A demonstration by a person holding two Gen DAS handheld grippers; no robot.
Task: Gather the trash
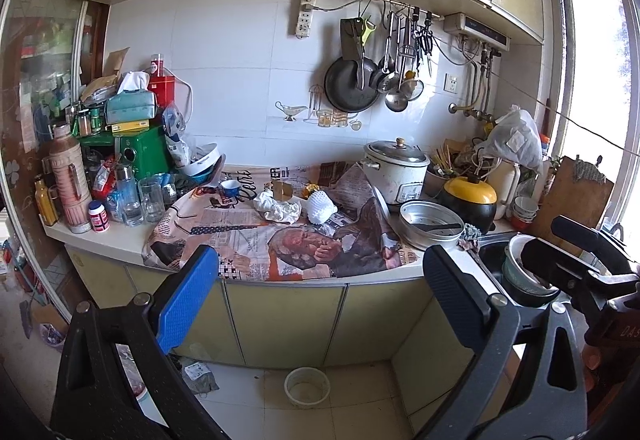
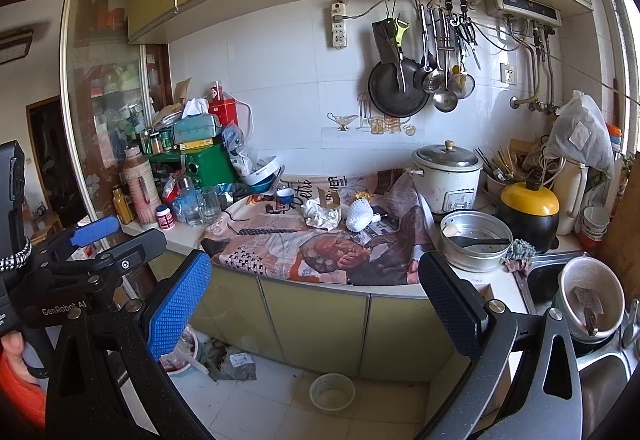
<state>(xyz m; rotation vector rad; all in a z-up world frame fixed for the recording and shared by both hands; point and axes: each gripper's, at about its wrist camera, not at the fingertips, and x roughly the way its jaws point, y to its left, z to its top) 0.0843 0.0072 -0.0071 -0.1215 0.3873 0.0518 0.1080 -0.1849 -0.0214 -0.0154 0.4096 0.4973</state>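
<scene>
front: newspaper sheet [image 1: 248,240] open | left: glasses [image 1: 150,199] | right: steamer pan [image 1: 432,230]

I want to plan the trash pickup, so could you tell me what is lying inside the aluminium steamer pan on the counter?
Inside the aluminium steamer pan lie a black spatula and a pale roundish item by the left wall. Anything under the spatula is hidden.

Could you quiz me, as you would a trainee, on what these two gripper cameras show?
1. True or false: the left gripper is holding the crumpled paper.
2. What lies right of that paper: A) white foam net, B) banana, C) sponge?
3. Fill in: the rice cooker stands on the counter, left of the black pot with a ____ lid.

Key: 1 false, both it and the right gripper are open and empty, short of the counter; 2 A; 3 yellow.
</scene>
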